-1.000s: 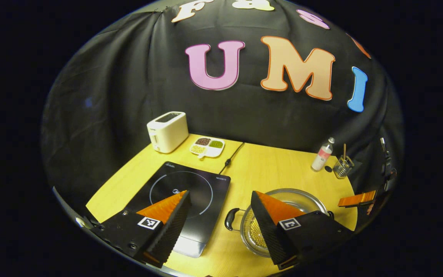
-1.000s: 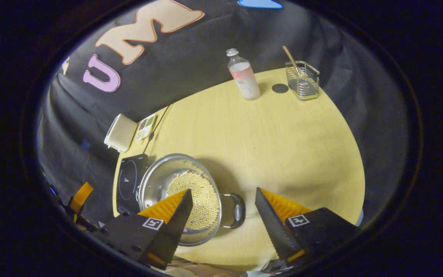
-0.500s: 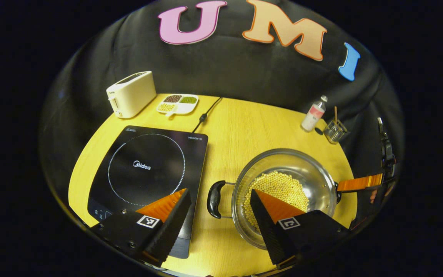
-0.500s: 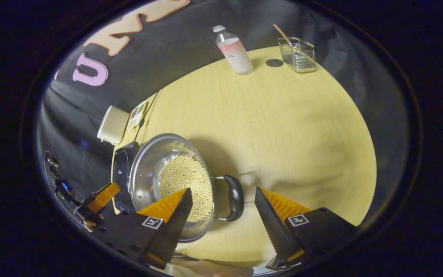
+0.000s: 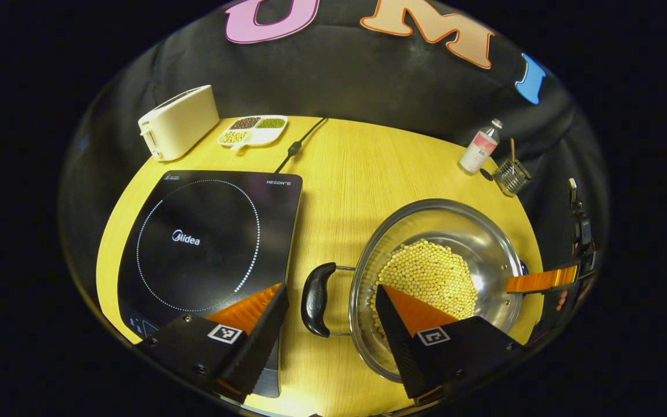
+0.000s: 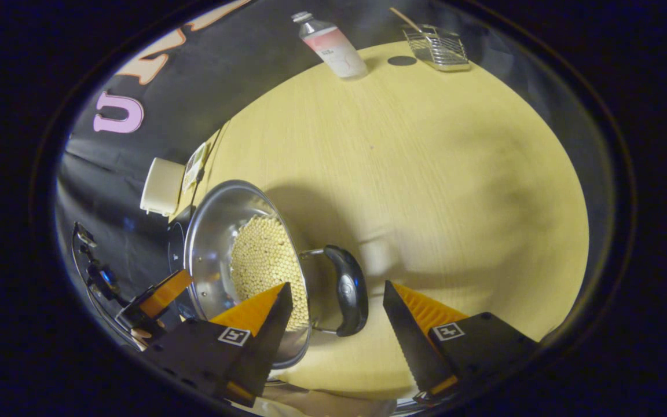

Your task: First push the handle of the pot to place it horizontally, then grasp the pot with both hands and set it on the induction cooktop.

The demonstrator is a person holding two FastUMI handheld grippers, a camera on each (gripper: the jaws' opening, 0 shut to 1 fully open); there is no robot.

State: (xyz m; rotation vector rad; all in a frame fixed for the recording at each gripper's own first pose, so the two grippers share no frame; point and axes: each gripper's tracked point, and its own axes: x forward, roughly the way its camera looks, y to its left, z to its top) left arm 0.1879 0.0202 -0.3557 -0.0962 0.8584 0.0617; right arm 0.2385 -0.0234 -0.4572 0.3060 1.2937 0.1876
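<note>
Left gripper view, nearest first: your left hand-held gripper (image 5: 329,301) is spread wide and grasps nothing. Between its fingers, seen from above, lies the pot's left handle (image 5: 314,299), a dark curved grip on two thin metal rods. One finger overlaps the near corner of the induction cooktop (image 5: 206,231); the other overlaps the near rim of the pot (image 5: 484,231). The steel pot rests on the counter (image 5: 339,174) just beside the cooktop's right edge, not on it, and holds a bed of small pale yellow beans (image 5: 429,275). At the pot's far side you see a finger of your right hand-held gripper (image 5: 539,281) next to the rim. Beyond the cooktop stand a cream toaster (image 5: 178,121) and a divided white dish of grains (image 5: 252,130), with a black power cord (image 5: 299,143) running to the wall. At the far right corner stand a small bottle (image 5: 479,153) and a wire basket (image 5: 512,176) with a stick in it.

Right gripper view, nearest first: your right hand-held gripper (image 6: 336,304) is likewise released, its fingers apart and empty. The pot's right handle (image 6: 348,289) sits between them, not touched. The pot (image 6: 212,231) lies just past it, the cooktop's edge (image 6: 172,255) and toaster (image 6: 161,186) behind. The left hand-held gripper's finger (image 6: 162,291) appears at the pot's opposite side. Bottle (image 6: 329,45) and basket (image 6: 435,47) stand at the far counter (image 6: 426,174) edge.
</note>
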